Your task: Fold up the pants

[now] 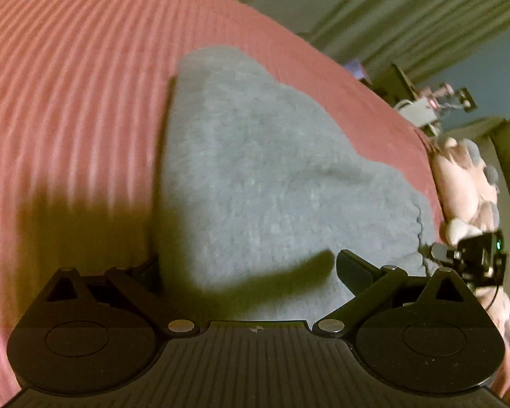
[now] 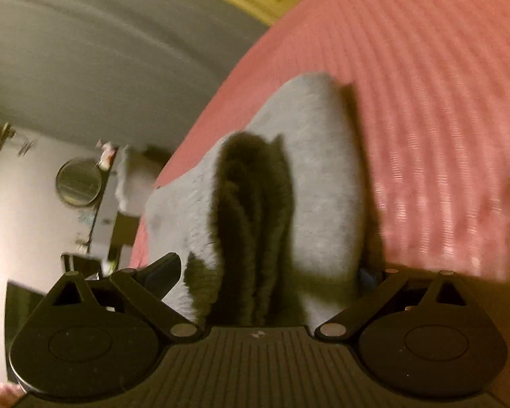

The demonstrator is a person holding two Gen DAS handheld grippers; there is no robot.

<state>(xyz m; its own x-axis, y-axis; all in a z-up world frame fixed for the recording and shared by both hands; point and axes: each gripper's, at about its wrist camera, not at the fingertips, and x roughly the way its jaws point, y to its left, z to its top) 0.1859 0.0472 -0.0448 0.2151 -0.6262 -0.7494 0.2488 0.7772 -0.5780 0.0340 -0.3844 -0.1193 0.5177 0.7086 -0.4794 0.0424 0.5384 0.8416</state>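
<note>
Item: pants (image 1: 255, 170), grey fleece, lying on a bed (image 1: 68, 85) with a pink ribbed cover. Condition: bunched into a thick, layered bundle; folds show as dark creases in the right wrist view.

Left claw (image 1: 246, 268): spread wide, straddling the near end of the pants; one finger partly hidden behind the cloth edge. Whether a finger runs under a layer cannot be told.

Right claw (image 2: 270, 268): spread wide, fleece filling the gap between its fingers. Not seen to pinch.

Right-hand tool also visible at the far edge of the left view, beside a plush toy (image 1: 469, 183).

Stage, judged: fold partly made, edges not squared.

Risks, judged:
- Closing on too many layers; thick pile would drag the whole bundle, undoing the fold.
- Closing on top layer only; lower layers slide off.
- Soft cover may get pinched with the fleece.
- Uneven lift between claws would skew the crease.
</note>
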